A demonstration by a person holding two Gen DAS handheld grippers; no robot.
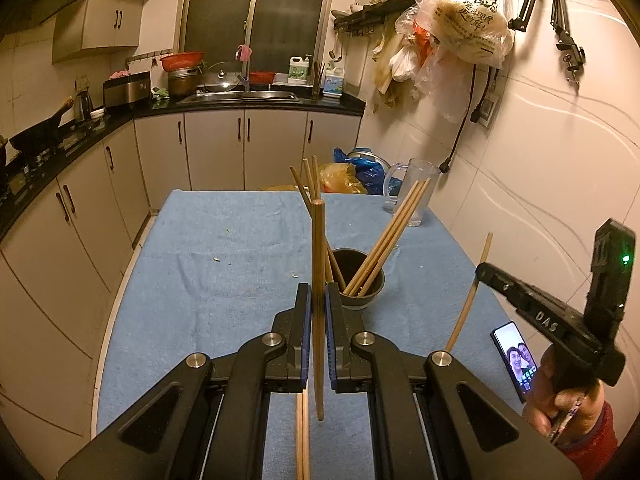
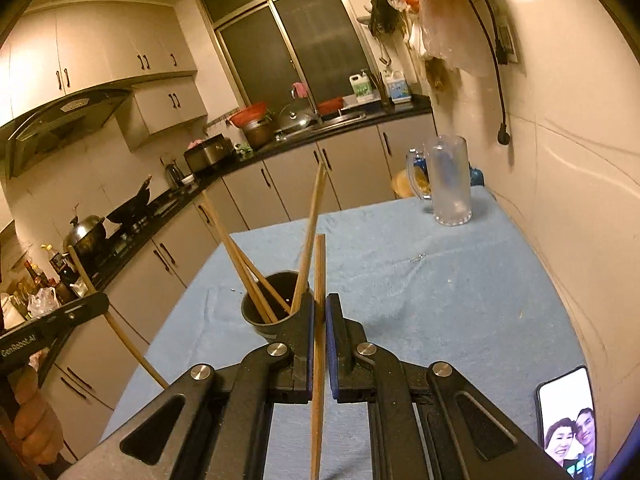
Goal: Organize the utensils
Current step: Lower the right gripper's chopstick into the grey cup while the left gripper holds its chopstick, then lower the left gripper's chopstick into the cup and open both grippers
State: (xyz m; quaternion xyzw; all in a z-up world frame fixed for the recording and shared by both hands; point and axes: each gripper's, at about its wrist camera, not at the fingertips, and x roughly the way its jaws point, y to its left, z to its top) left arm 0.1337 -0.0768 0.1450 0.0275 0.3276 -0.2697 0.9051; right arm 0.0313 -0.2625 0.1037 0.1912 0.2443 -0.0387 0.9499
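Observation:
A dark round cup (image 1: 362,280) stands on the blue cloth (image 1: 224,264) and holds several wooden chopsticks (image 1: 394,236) leaning outward. My left gripper (image 1: 318,300) is shut on one chopstick (image 1: 318,264), held upright just left of the cup. Another chopstick (image 1: 302,436) lies on the cloth below the left gripper. In the right wrist view the cup (image 2: 266,306) sits just left of my right gripper (image 2: 319,312), which is shut on a chopstick (image 2: 319,280) held upright. The right gripper also shows in the left wrist view (image 1: 478,276), and the left gripper in the right wrist view (image 2: 100,300).
A clear plastic pitcher (image 2: 448,180) stands at the table's far right corner. A lit phone (image 2: 566,424) lies at the near right edge by the wall. Plastic bags (image 1: 352,176) sit behind the table. Kitchen counters (image 1: 256,102) run along the left and back.

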